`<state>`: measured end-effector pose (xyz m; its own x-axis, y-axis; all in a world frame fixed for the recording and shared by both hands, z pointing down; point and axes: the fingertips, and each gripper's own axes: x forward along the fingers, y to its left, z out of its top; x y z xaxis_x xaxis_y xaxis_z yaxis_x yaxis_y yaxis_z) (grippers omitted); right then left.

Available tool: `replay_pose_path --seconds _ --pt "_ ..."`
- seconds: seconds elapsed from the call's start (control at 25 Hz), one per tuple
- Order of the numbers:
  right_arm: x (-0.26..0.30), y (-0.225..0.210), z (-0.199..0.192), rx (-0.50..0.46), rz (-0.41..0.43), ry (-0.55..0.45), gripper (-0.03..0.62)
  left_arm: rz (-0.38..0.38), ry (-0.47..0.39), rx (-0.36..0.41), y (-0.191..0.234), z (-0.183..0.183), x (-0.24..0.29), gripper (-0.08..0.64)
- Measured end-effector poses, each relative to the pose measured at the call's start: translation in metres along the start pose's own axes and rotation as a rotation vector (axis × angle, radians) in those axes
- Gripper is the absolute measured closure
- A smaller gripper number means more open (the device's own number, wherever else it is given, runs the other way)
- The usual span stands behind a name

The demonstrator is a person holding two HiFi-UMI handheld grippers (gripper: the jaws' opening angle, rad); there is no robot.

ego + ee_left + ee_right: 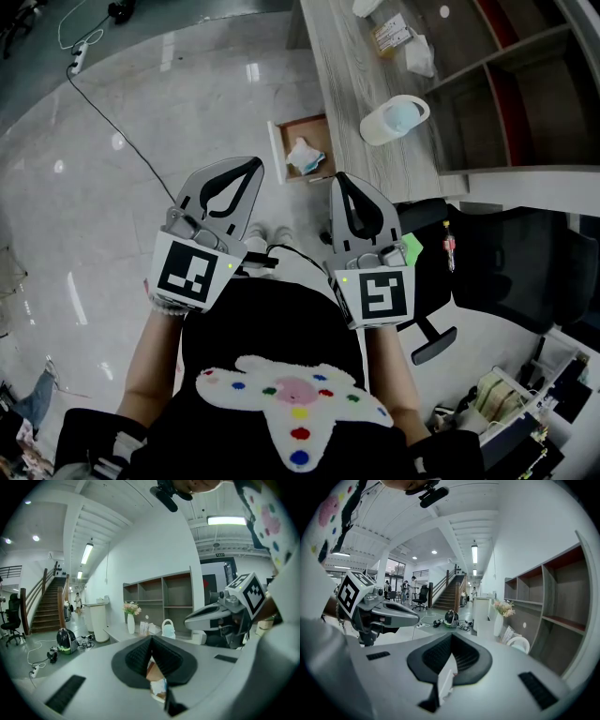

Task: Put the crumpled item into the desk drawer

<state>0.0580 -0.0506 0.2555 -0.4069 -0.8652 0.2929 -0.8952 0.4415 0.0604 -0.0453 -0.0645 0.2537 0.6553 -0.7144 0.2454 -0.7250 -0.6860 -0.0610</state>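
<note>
Grey plastic jaws of my left claw (246, 173) are pressing together on nothing, and my right claw (343, 183) is doing likewise, both hovering close to my chest. Out ahead, the white-and-blue crumpled wad (305, 156) is lying inside the open brown wooden drawer (315, 129) of the grey wood-grain desk (352, 75). I am judging the placing done. Probably I am facing a reach forward to nudge the drawer shut.

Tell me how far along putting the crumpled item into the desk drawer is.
Done: the crumpled item lies inside the open drawer. In hand: nothing; the left gripper and right gripper are both shut and empty, held back from the desk. Left: nothing of the placing; the drawer stands open.
</note>
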Motion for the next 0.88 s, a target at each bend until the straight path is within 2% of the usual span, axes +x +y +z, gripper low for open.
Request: replay_pose_path --seconds 0.12,0.52,0.88 --pt "0.0016 0.0046 0.0024 0.008 0.027 -0.023 0.590 -0.005 0.000 0.004 -0.0003 0.0002 0.0018 0.549" --pt "0.0032 -0.0022 -0.0033 -0.013 -0.011 0.020 0.589 -0.010 0.004 0.002 0.0005 -0.0017 0.0030 0.549" --pt "0.0062 0.0072 -0.0010 0.000 0.032 -0.004 0.589 -0.012 0.006 0.001 0.0017 -0.0016 0.0029 0.549"
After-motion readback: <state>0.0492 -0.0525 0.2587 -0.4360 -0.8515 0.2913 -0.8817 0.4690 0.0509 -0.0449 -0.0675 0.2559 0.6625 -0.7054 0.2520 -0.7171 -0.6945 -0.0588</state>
